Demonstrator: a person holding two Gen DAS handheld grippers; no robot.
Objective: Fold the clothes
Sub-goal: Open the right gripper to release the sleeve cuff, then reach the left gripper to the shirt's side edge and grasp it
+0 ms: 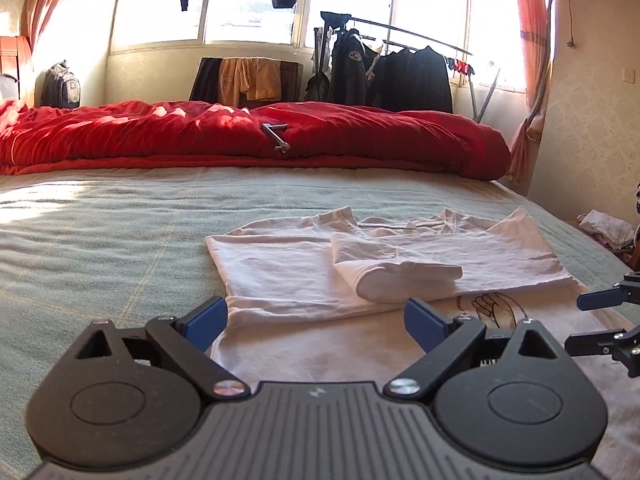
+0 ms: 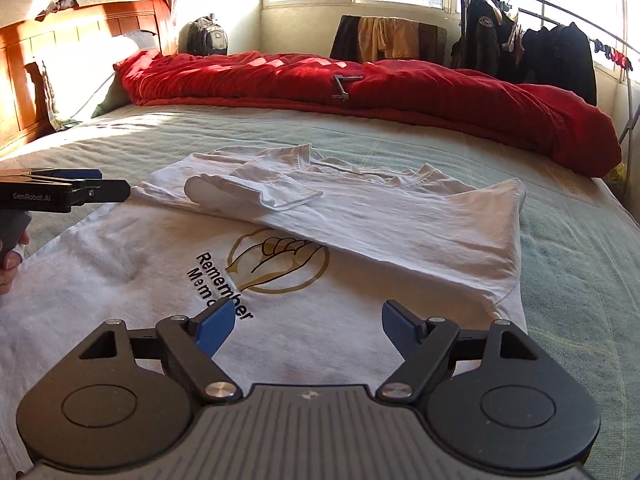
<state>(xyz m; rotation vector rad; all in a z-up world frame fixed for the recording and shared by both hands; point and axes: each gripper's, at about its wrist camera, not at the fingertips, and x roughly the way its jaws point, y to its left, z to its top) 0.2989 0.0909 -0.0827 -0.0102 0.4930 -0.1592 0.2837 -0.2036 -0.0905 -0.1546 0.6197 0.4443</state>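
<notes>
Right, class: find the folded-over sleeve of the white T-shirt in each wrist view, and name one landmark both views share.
Left wrist view: the folded-over sleeve lies at centre, just above the open left gripper.
Right wrist view: it lies left of centre, above the gold printed emblem.
Shared landmark: the rumpled red quilt along the bed's far side.

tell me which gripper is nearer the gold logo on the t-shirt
Right. The right gripper, jaws open, hangs just short of the logo, over its black lettering. The left gripper, also open, sits off to the logo's side, above plain white fabric.
</notes>
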